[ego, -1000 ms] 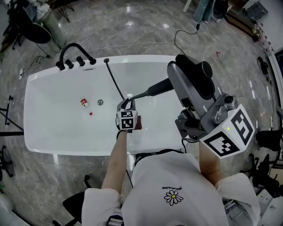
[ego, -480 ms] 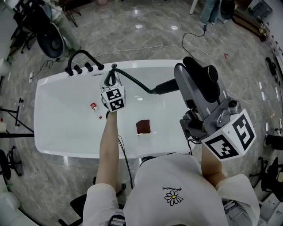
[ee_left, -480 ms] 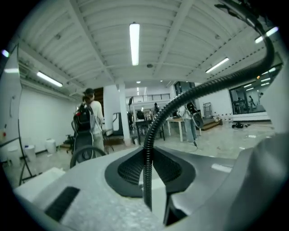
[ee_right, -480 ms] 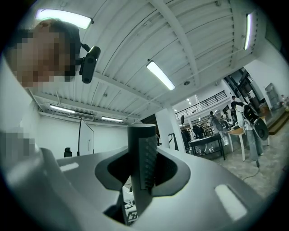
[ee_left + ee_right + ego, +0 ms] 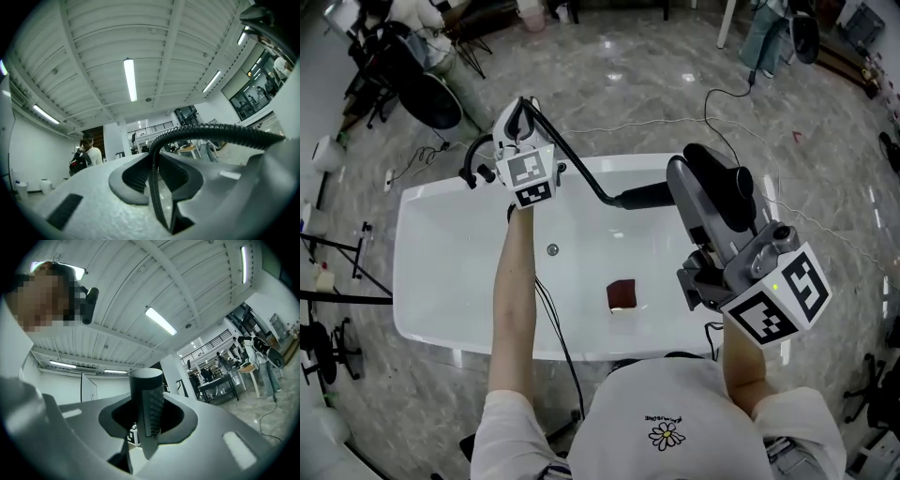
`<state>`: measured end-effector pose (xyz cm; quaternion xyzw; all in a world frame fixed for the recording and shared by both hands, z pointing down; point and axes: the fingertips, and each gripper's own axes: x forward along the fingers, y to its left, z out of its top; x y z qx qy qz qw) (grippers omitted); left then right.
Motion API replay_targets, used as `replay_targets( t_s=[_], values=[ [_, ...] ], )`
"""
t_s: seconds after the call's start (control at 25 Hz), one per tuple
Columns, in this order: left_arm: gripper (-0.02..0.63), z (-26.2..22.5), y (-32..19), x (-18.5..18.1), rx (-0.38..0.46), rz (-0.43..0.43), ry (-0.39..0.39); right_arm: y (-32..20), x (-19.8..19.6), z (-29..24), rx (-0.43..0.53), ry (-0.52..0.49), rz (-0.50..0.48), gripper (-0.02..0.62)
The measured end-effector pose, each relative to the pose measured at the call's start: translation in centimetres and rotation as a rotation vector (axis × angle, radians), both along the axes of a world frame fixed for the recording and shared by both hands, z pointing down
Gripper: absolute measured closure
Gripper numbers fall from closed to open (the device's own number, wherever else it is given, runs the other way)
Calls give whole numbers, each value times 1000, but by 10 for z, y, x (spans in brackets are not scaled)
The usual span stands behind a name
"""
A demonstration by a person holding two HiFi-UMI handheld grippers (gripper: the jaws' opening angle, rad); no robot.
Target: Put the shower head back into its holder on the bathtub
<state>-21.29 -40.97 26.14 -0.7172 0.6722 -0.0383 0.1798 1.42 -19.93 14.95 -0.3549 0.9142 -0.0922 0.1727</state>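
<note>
**Shower head clamped in one claw, hose lifted clear by the other**

The right claw is closed firmly on a dark, stick-shaped shower head. It stands upright between the jaws, with its nubbed spray face turned to one side. Gripping the body rather than the hose probably gives control over how the end is aimed.

The left claw is almost fully shut, nipping a thin black ribbed hose between its pads. From there the hose arches away to the right and runs across to the shower head. The left claw is raised at the far rim of the white oval bathtub, just beside the black arched tap set. Held up like this, the slack apparently stays out of the basin and does not drag against the right claw.

Below and between the two claws, inside the tub, lie a brown square block and the round drain, both well apart from the hose.

The holder itself cannot be made out. It is probably on the rim under the left claw, so the shower head still has to travel across to that side.
</note>
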Motion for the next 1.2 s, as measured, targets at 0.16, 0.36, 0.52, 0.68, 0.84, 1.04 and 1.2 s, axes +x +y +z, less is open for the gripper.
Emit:
replay_targets(
  t_s=[0.16, 0.36, 0.52, 0.68, 0.84, 1.04, 1.2],
  values=[
    [546, -42, -42, 16, 63, 30, -99, -35, 3, 0, -2, -21, 1, 486],
    [546, -55, -86, 13, 60, 10, -151, -68, 12, 9, -28, -40, 11, 486],
    [546, -11, -104, -7, -30, -25, -174, -85, 9, 22, -45, -21, 9, 486],
    [546, 29, -110, -14, -66, -25, -214, -102, 1, 40, -77, -6, 8, 486],
    [546, 16, -127, -24, -13, -32, -276, -122, -10, 46, -90, -8, -3, 486],
    [546, -12, -146, -28, 56, -48, -319, -131, -12, 53, -81, -21, -10, 486],
    [545, 19, -154, -26, 5, -41, -345, -139, -11, 63, -84, -13, -10, 486]
  ],
)
